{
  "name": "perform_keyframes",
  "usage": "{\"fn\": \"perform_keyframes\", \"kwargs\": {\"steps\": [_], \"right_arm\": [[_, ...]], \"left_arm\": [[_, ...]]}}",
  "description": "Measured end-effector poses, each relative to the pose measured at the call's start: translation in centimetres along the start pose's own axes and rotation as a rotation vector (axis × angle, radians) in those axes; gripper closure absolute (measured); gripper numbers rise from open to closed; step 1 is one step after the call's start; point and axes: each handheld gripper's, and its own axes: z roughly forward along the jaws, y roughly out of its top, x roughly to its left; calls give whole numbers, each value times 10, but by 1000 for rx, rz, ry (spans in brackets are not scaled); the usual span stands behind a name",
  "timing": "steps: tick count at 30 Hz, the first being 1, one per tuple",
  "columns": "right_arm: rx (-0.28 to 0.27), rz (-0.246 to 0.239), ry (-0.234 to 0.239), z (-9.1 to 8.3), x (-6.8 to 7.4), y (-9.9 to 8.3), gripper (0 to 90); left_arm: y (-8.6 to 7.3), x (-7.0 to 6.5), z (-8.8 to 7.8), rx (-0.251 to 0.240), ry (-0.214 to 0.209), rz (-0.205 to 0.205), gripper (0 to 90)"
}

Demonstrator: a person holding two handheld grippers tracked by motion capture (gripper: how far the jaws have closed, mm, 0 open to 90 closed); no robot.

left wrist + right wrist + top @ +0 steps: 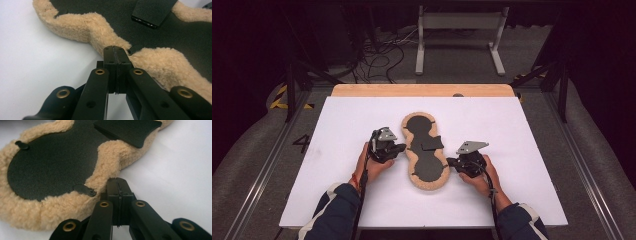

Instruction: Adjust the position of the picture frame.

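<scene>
**Two closed grippers flanked a fleece-edged pad lying flat on the white table.**

The fleece pad [426, 150], a peanut-shaped piece with a black face and tan woolly border, lay near the centre of the white table [337, 185], its long axis running from 12 to 6 o'clock, with a black flap [432, 143] at its waist. The left gripper [398, 148] sat at the pad's 9 o'clock, its jaws pressed together with nothing between them, tips right at the fleece edge by a small black tab [133, 48]. The right gripper [452, 162] sat at about 4 o'clock, jaws likewise pressed together and empty, just beside the border near another tab [85, 190]. Judging by this, no handling showed yet: the pad was unfolded and ungripped, so any grasping, folding or lifting was all left to do.
</scene>
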Motion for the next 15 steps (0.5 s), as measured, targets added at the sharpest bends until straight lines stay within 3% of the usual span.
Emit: {"fn": "perform_keyframes", "kwargs": {"steps": [6,9,13,15], "right_arm": [[15,-43,40,-5,12,-3,900],[18,-56,41,-11,22,-7,900],[6,-80,65,-21,38,-14,900],[-35,-78,100,-29,45,-16,900]], "left_arm": [[-1,1,0,-13,-30,-10,899],[-2,-1,0,-42,-88,-11,900],[2,-8,0,-36,-89,28,900],[2,-9,0,-37,-112,42,900]]}}
